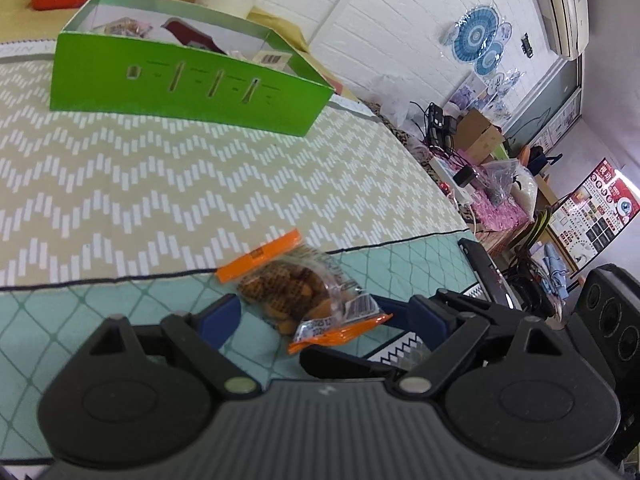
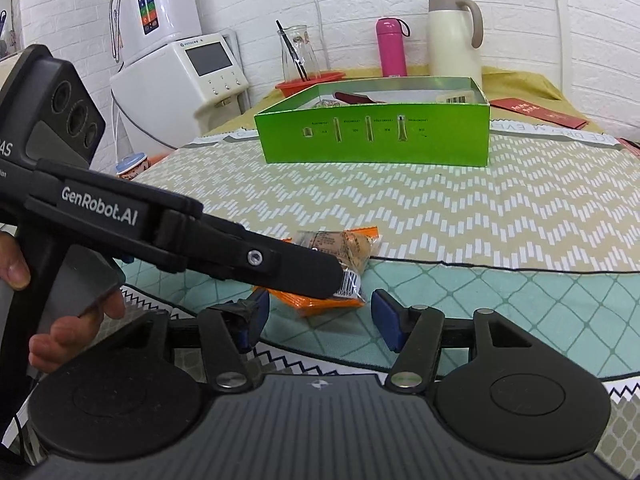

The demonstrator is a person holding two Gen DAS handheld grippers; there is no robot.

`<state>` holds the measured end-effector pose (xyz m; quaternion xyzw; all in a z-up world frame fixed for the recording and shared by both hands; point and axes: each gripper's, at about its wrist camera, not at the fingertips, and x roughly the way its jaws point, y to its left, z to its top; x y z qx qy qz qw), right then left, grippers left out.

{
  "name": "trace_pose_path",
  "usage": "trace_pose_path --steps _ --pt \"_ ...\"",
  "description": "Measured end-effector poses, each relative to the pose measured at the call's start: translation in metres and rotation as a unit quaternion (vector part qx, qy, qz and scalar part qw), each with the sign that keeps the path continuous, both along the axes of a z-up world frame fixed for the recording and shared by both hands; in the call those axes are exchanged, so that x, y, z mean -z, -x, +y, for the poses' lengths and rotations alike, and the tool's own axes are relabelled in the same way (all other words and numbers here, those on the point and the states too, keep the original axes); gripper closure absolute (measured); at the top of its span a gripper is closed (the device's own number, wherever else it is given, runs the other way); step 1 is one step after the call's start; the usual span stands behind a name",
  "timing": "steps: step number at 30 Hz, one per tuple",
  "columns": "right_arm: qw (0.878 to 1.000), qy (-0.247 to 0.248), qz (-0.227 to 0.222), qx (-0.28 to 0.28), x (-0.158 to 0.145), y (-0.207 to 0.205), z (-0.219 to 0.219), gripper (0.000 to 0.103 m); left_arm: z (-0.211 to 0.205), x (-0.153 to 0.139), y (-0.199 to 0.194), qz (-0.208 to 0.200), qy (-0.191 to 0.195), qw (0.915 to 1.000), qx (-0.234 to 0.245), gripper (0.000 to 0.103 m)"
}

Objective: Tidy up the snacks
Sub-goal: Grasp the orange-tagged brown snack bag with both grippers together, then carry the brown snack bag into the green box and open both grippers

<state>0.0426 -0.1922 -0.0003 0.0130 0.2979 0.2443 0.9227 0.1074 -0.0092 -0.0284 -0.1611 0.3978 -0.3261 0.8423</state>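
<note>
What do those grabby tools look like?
Each tool is black plastic with blue pads on its fingertips, silver pins at the joints and a ribbed grey top. The left tool has white "GenRobot.AI" lettering on its side and three round lenses on its back block.

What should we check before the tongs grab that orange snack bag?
1. Snack bag lying on the table mat: ok.
2. Left tongs open around the bag: ok.
3. Right tongs open, clear of the bag: ok.
4. Pads pressing the bag: not ok, none yet.
5. Green box open on top, room inside: ok.
6. Path to the box free: ok.
</note>
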Motion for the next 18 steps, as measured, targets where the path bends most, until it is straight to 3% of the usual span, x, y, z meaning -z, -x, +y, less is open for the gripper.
trace_pose_path --steps 6,8,9,10,18 --pt "1.000 -0.005 -0.005 -0.002 0.000 -0.006 0.001 0.000 0.005 0.003 -0.009 0.015 0.034 0.9992 -0.016 0.014" --pt "1.000 -0.010 -0.003 0.000 0.002 -0.008 0.002 0.001 0.006 0.003 -0.012 0.015 0.034 0.9990 -0.024 0.030" --pt "1.000 -0.015 -0.004 -0.004 0.002 -0.009 0.003 0.015 0.005 0.004 -0.012 0.013 0.027 0.9992 -0.027 0.049" --pt "1.000 -0.013 -0.005 0.000 0.002 -0.009 0.004 0.023 0.005 0.004 -0.012 0.013 0.026 0.9992 -0.026 0.052" --pt "0.999 0.017 -0.033 0.002 -0.005 -0.006 0.009 0.029 0.002 -0.005 -0.006 -0.007 0.022 0.9992 -0.034 0.058"
